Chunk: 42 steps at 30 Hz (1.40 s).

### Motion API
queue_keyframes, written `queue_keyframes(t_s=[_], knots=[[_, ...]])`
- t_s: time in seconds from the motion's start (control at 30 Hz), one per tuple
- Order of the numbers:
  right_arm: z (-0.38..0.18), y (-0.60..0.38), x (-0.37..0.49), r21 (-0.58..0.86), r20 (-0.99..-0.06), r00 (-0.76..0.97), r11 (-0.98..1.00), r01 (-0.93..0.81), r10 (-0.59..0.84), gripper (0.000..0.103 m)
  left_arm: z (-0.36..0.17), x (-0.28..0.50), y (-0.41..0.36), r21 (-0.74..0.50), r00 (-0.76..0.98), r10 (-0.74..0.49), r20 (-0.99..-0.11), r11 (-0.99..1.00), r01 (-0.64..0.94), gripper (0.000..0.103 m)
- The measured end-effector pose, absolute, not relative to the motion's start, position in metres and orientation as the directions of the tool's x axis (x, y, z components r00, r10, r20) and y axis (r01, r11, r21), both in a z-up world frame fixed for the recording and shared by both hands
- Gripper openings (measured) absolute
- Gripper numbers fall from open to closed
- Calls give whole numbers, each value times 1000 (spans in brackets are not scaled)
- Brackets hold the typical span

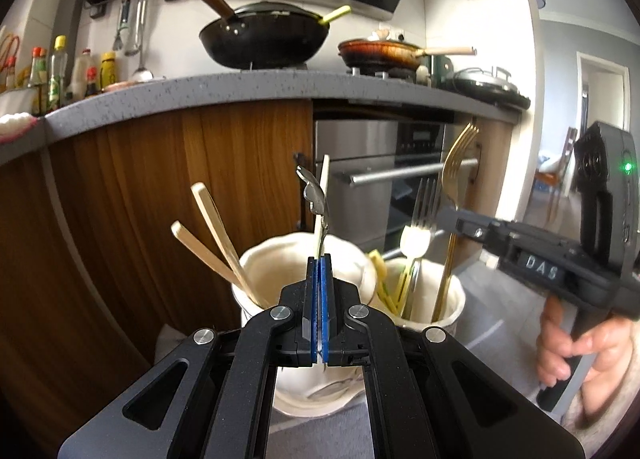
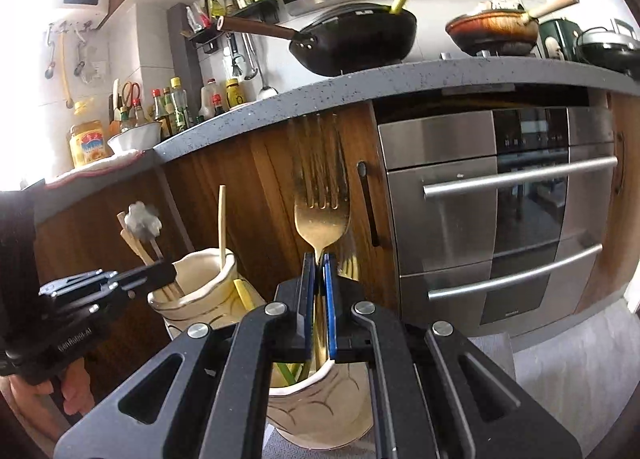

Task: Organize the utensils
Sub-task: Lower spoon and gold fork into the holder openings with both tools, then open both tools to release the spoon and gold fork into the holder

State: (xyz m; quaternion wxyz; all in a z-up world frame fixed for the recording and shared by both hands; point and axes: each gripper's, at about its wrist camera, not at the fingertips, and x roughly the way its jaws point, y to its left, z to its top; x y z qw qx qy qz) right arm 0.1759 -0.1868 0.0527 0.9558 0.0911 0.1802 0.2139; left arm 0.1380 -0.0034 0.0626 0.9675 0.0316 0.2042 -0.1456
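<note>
My left gripper point(image 1: 319, 257) is shut on a thin silver utensil point(image 1: 316, 195) that stands upright over the left cream ceramic holder point(image 1: 362, 271). Two wooden chopsticks point(image 1: 216, 235) lean in that holder, and a pale stick point(image 1: 325, 179) rises behind the utensil. My right gripper point(image 2: 319, 257) is shut on a gold fork point(image 2: 320, 219), tines up, over the right cream holder point(image 2: 320, 415). From the left wrist, that holder point(image 1: 456, 299) also keeps a silver fork point(image 1: 416, 235) and yellow-green sticks. The right wrist view shows the left gripper point(image 2: 172, 269) beside the left holder point(image 2: 200, 291).
Behind the holders run wooden cabinet doors point(image 2: 260, 187) and a steel oven point(image 2: 500, 199) with bar handles. The grey counter point(image 1: 240, 87) above carries a black wok point(image 1: 264, 39), a brown pan point(image 1: 380, 53) and sauce bottles point(image 1: 56, 71). A person's hand point(image 1: 568, 343) grips the right tool.
</note>
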Motion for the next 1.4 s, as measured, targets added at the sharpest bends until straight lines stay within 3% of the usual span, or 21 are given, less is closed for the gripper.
queue_keyframes(t_s=[0.27, 0.4, 0.57, 0.63, 0.77, 0.87, 1.03, 1.2, 1.27, 1.4], knots=[[51, -190, 180, 262, -322, 848, 900, -348, 421, 5, 61, 139, -6, -2, 873, -268, -408, 956, 293, 2], [49, -190, 182, 263, -331, 850, 905, -334, 410, 5, 61, 136, -5, -9, 874, -268, -406, 957, 290, 11], [49, -191, 183, 271, -337, 850, 906, -325, 406, 9, 61, 134, -5, -5, 874, -267, -406, 957, 290, 14], [50, -192, 183, 279, -337, 849, 904, -324, 408, 19, 61, 133, -5, 1, 877, -257, -406, 960, 281, 20], [51, -191, 180, 274, -330, 850, 903, -330, 411, 29, 63, 129, -4, 10, 886, -238, -399, 964, 264, 34], [53, -192, 176, 280, -331, 846, 899, -336, 419, 45, 67, 125, -4, 14, 892, -226, -390, 968, 251, 43], [60, -194, 165, 289, -344, 839, 898, -331, 420, 70, 80, 112, -3, 34, 916, -185, -356, 977, 211, 69], [70, -200, 145, 285, -333, 854, 906, -314, 401, 95, 92, 91, 3, 28, 935, -164, -313, 983, 182, 85], [73, -203, 136, 281, -332, 865, 915, -290, 377, 98, 93, 84, 7, 14, 941, -147, -306, 987, 158, 92], [74, -209, 121, 267, -342, 878, 931, -250, 334, 98, 87, 71, 18, -9, 940, -119, -319, 992, 123, 96]])
